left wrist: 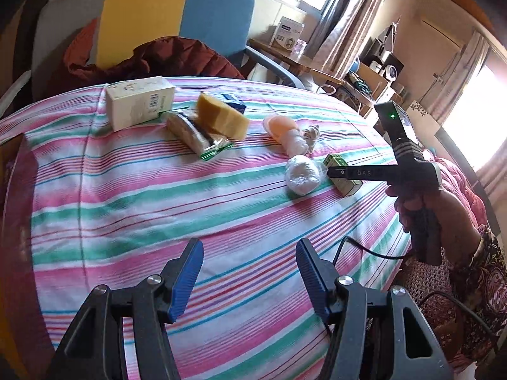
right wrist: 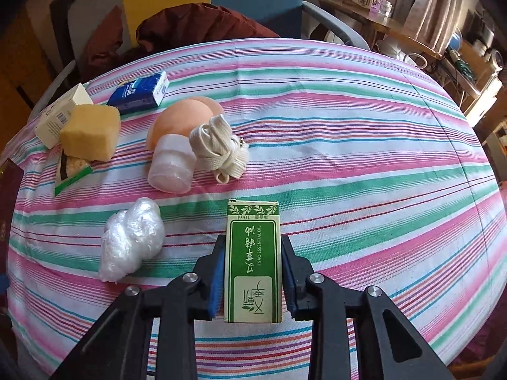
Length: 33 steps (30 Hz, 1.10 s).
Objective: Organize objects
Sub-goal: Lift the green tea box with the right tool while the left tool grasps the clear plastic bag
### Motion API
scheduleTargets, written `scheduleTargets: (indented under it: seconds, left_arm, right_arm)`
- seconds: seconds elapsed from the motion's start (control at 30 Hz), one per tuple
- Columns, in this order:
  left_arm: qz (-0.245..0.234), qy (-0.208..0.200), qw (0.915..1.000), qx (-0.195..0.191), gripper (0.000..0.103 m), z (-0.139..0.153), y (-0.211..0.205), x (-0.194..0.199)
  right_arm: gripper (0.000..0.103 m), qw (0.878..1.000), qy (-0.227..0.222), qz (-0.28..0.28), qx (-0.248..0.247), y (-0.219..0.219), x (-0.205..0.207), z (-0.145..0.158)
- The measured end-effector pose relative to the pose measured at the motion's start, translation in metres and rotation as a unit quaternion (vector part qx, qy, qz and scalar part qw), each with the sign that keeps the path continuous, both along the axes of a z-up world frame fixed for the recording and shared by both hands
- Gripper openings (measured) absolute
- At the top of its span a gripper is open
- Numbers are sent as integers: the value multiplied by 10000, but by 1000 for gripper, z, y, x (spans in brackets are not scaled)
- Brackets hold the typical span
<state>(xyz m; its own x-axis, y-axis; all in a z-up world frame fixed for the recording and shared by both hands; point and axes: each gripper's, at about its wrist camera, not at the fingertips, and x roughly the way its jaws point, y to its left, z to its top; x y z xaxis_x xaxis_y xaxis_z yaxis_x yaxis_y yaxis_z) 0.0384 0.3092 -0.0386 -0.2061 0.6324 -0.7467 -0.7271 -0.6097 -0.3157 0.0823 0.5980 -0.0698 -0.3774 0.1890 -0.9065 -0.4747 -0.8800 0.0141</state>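
Right gripper (right wrist: pixel 253 272) fingers clamped on the green essential-oil box (right wrist: pixel 253 262) at lower centre, on the striped desk (right wrist: pixel 364 158), likely to shift it toward the upper-left clutter; left gripper (left wrist: pixel 249 272) fingers apart, empty

We saw a bench (right wrist: pixel 348 133) covered by a striped pink, green and white cloth. On it lay a white carton (left wrist: pixel 139 101), a yellow sponge (right wrist: pixel 90 131) resting on a green-edged packet (right wrist: pixel 71 169), a blue tissue pack (right wrist: pixel 139 93), a peach puff (right wrist: pixel 179 118) touching a translucent jar (right wrist: pixel 171 166), a cream strap bundle (right wrist: pixel 218 147), a crumpled plastic wad (right wrist: pixel 131 237) and a green essential oil box (right wrist: pixel 253 262).
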Motion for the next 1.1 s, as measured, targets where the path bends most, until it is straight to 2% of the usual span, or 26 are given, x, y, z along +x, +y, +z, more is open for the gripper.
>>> scheduleTargets:
  seconds: [0.23, 0.4, 0.57, 0.67, 0.83, 0.9, 0.97, 1.1]
  left_arm:
    - [-501, -312, 9983, 40, 62, -14, 80, -17]
    - [-642, -339, 9974, 14, 62, -24, 120, -27]
    - [-720, -239, 9969, -191, 62, -36, 149, -33]
    - [-622, -331, 9975, -91, 60, -45, 151, -38]
    - [-744, 192, 9970, -101, 50, -51, 146, -30]
    - [-740, 115, 9972, -41, 48, -50, 144, -33]
    - [-637, -38, 9979, 66, 40, -52, 139, -39]
    - [-565, -415, 9966, 441, 37, -55, 122, -50]
  right_arm:
    - [31, 9993, 56, -342, -136, 16, 8, 0]
    - [31, 9991, 67, -380, -190, 17, 8, -1]
    - [31, 9985, 128, -426, -322, 20, 8, 0]
    - [31, 9986, 123, -414, -311, 19, 8, 0]
    - [31, 9988, 123, -357, -303, 18, 4, -2]
    - [31, 9989, 131, -335, -315, 17, 3, -2]
    - [31, 9990, 124, -306, -289, 15, 3, -2]
    - [31, 9992, 124, -272, -252, 12, 3, -2]
